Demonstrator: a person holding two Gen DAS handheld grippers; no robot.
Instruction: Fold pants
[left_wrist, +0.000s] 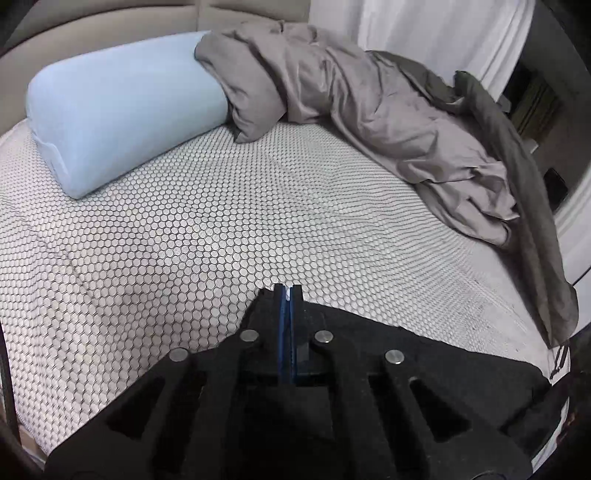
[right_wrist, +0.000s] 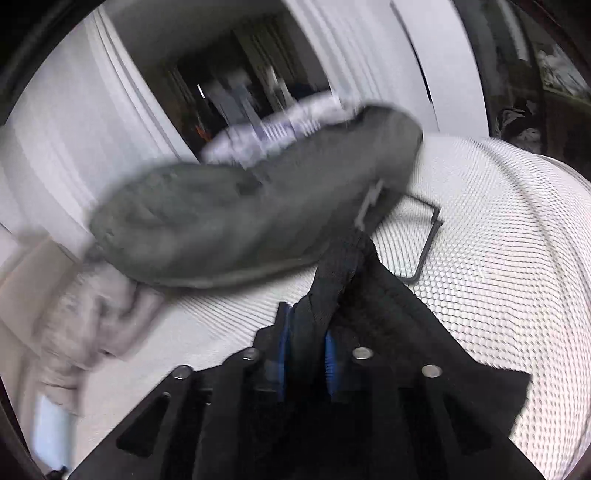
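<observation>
Honeycomb-pattern bed fills both views. Near: left tongs are closed w/ black pants below them; right tongs grip a bunched black pants strap. Farther: blue pillow, grey blankets. No fold visible yet, I think all remains.

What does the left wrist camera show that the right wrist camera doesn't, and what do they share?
Left wrist only: a pale blue pillow, and the left gripper shut, nothing visible between its pads. Right wrist only: the right gripper with black pants bunched between its pads. Both: the honeycomb-patterned mattress and rumpled grey bedding.
</observation>
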